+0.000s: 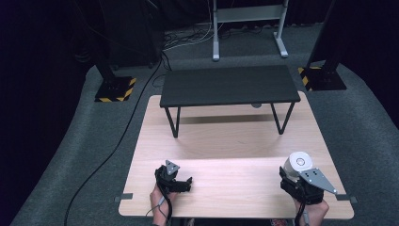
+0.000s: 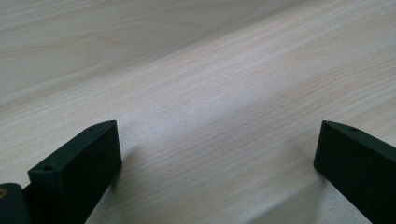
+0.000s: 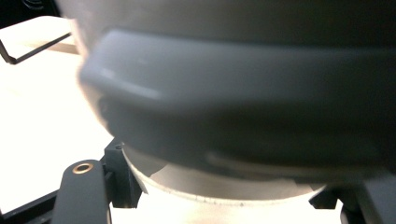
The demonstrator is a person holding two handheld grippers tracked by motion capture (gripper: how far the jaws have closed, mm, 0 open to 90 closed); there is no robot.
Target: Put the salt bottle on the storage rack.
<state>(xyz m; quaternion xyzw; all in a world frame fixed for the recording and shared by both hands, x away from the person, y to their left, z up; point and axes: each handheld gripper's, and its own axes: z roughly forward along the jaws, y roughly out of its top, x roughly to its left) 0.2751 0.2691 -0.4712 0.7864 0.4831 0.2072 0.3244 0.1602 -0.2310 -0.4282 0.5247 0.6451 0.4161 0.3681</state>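
A white round cup-like object (image 1: 298, 163) stands at the near right of the light wooden table (image 1: 226, 146). My right gripper (image 1: 292, 177) is shut on it from the near side. In the right gripper view the white object (image 3: 233, 93) looms very close and blurred, with its lower part between the black jaws of the right gripper (image 3: 224, 191). My left gripper (image 1: 184, 181) rests low at the near left of the table. Its fingers (image 2: 79, 163) stand wide open over bare wood, nothing between them.
A low black bench (image 1: 229, 84) on thin metal legs stands across the far half of the table. Beyond the table are grey carpet, a black cable (image 1: 117, 141), stand bases with yellow-black tape (image 1: 115, 89) and a grey metal frame (image 1: 247, 28).
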